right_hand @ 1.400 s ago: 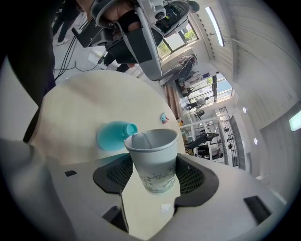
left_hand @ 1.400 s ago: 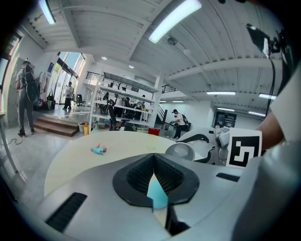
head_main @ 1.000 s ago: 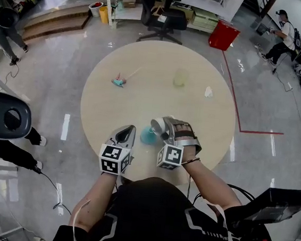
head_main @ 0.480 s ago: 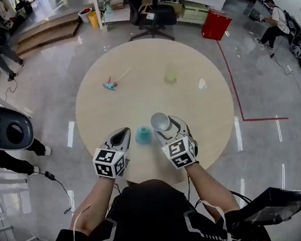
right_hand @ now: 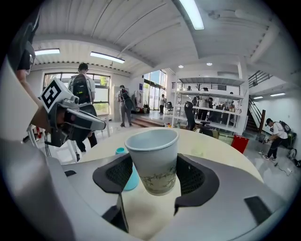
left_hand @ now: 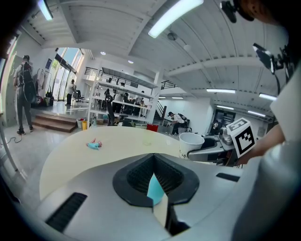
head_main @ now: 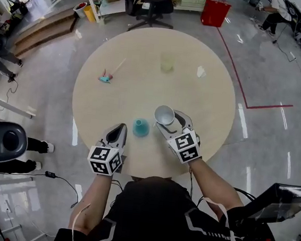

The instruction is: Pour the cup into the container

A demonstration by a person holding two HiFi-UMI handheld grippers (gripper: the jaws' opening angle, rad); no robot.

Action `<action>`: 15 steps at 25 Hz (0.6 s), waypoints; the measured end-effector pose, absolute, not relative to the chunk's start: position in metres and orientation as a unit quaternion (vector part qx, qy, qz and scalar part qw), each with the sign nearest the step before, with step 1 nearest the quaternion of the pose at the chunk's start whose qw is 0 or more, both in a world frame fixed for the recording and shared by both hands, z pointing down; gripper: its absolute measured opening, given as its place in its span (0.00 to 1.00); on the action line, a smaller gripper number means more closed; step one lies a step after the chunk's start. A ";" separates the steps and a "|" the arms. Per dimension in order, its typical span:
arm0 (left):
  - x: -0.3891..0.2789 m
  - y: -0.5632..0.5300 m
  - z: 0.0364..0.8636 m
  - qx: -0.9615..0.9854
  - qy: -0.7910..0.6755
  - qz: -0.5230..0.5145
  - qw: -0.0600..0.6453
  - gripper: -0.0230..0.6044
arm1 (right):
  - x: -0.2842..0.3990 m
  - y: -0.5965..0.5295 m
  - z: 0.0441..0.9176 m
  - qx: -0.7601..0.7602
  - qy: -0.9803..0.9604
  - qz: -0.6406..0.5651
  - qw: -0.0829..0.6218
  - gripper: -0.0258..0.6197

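A white paper cup [head_main: 164,115] stands upright between the pads of my right gripper [head_main: 167,122], which is shut on it just above the round beige table [head_main: 121,44]. In the right gripper view the cup [right_hand: 154,160] fills the gap between the jaws, and I cannot see into it. The small teal container [head_main: 140,127] stands on the table just left of the cup and apart from it. My left gripper [head_main: 121,127] rests left of the container, shut, with nothing held. The container [left_hand: 155,188] shows past its closed jaws.
A pale yellow translucent cup [head_main: 167,63], a small teal toy [head_main: 105,78] and a white scrap [head_main: 200,72] lie on the far half of the table. Beyond the table stand an office chair [head_main: 147,2] and a red bin [head_main: 215,10]. People stand at the room's edges.
The paper cup was tipped over the teal container a second ago; it now stands upright and has moved right, away from it. The left gripper has stayed beside the container.
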State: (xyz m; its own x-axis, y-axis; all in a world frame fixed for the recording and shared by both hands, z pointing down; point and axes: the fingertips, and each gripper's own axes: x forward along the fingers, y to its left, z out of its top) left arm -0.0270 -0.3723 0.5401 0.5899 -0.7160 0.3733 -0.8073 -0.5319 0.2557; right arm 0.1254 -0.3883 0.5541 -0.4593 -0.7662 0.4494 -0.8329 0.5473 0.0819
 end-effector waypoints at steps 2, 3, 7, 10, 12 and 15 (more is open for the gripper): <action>-0.025 -0.369 0.544 0.867 -0.437 0.116 0.209 0.04 | 0.132 -0.385 0.565 0.475 -0.846 0.087 0.225 0.49; -0.023 -0.367 0.547 0.866 -0.436 0.117 0.213 0.04 | 0.136 -0.382 0.573 0.474 -0.846 0.097 0.225 0.49; -0.021 -0.361 0.567 0.861 -0.435 0.128 0.233 0.04 | 0.142 -0.370 0.605 0.465 -0.847 0.136 0.217 0.49; -0.022 -0.354 0.585 0.854 -0.436 0.141 0.245 0.04 | 0.146 -0.361 0.630 0.466 -0.839 0.166 0.226 0.49; -0.022 -0.352 0.598 0.851 -0.436 0.150 0.252 0.04 | 0.147 -0.357 0.644 0.466 -0.836 0.182 0.227 0.49; -0.020 -0.350 0.615 0.846 -0.436 0.157 0.263 0.04 | 0.149 -0.353 0.658 0.467 -0.833 0.200 0.218 0.49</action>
